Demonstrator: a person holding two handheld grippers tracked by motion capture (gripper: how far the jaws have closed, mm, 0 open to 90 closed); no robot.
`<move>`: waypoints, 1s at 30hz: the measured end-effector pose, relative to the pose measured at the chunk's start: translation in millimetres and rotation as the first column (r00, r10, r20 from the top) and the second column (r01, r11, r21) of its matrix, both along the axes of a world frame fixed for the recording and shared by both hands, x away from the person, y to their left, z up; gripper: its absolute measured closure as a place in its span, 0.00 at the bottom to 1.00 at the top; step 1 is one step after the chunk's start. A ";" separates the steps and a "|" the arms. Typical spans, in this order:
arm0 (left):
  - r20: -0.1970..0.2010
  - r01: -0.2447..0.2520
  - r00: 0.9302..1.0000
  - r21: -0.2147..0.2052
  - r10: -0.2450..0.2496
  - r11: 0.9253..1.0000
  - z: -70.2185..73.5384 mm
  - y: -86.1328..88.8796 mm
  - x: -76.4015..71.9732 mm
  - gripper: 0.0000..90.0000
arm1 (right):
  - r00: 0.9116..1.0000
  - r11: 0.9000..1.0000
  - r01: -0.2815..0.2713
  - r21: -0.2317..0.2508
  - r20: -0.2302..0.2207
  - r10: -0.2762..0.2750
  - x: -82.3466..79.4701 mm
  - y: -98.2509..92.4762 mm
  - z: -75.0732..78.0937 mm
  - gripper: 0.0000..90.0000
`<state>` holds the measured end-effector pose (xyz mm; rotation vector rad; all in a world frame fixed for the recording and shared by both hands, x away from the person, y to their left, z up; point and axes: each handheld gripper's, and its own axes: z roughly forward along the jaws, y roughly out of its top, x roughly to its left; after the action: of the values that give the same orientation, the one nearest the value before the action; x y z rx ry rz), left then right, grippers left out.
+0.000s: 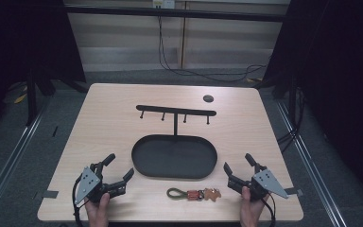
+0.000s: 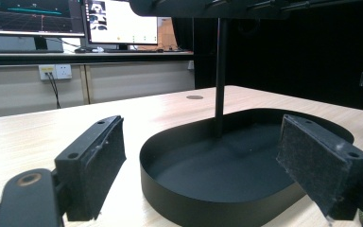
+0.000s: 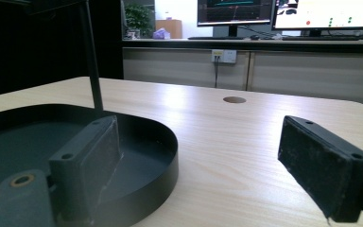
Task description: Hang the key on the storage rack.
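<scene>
Both grippers sit low in the high view, one at each bottom corner of the light wooden table. The left gripper is at lower left, held in the person's left hand, jaws spread wide and holding nothing. The right gripper mirrors it at lower right, in the right hand, jaws just as wide apart and empty.

Between them, centre frame, lies the black oval tray, with a thin post rising from its far edge to a crossbar with small pegs hanging down. Just below the tray, near the bottom edge, a keychain lies flat on the wood: green loop to the left, red piece in the middle, brown charm to the right. It lies apart from both grippers, nearer the right one.

A dark round hole marks the table at upper right. In the left gripper view, monitors glow at upper left.
</scene>
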<state>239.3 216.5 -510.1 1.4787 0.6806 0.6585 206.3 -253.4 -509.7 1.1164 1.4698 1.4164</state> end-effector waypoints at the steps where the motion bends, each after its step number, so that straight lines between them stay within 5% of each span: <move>1: -0.001 0.000 1.000 0.000 0.000 1.000 0.0 0.1 0.1 0.17 | 1.000 1.000 0.014 0.002 -0.001 -0.014 0.0 0.2 0.0 0.14; 7: -0.003 -0.001 1.000 -0.001 0.001 1.000 0.1 0.1 0.3 0.17 | 0.999 0.999 0.040 0.003 -0.017 -0.040 1.4 0.9 0.4 0.14; 10: 0.001 -0.002 1.000 0.001 0.002 1.000 0.0 -0.1 -0.1 0.17 | 0.998 0.998 0.060 -0.010 -0.029 -0.060 2.6 2.2 0.9 0.24; 16: 0.002 -0.004 1.000 0.000 0.004 1.000 0.0 -0.1 -0.1 0.17 | 0.997 0.997 0.073 0.018 -0.024 -0.072 2.3 0.1 0.5 0.25; 21: 0.001 -0.002 1.000 0.001 0.002 1.000 0.0 -0.1 0.0 0.17 | 0.996 0.996 0.094 -0.007 -0.005 -0.094 -0.2 3.3 0.2 0.35; 24: 0.002 -0.001 1.000 0.003 0.001 1.000 0.0 0.1 -0.2 0.17 | 0.998 0.999 0.046 0.022 -0.049 -0.045 4.9 2.8 1.3 0.38; 30: 0.002 -0.001 1.000 0.003 0.001 1.000 0.0 0.1 -0.2 0.17 | 0.996 1.000 -0.004 -0.001 -0.092 0.003 6.5 7.1 7.4 0.42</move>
<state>239.1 216.6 -510.1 1.4808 0.6788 0.6621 212.7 -246.3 -502.2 1.1934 1.5375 1.3825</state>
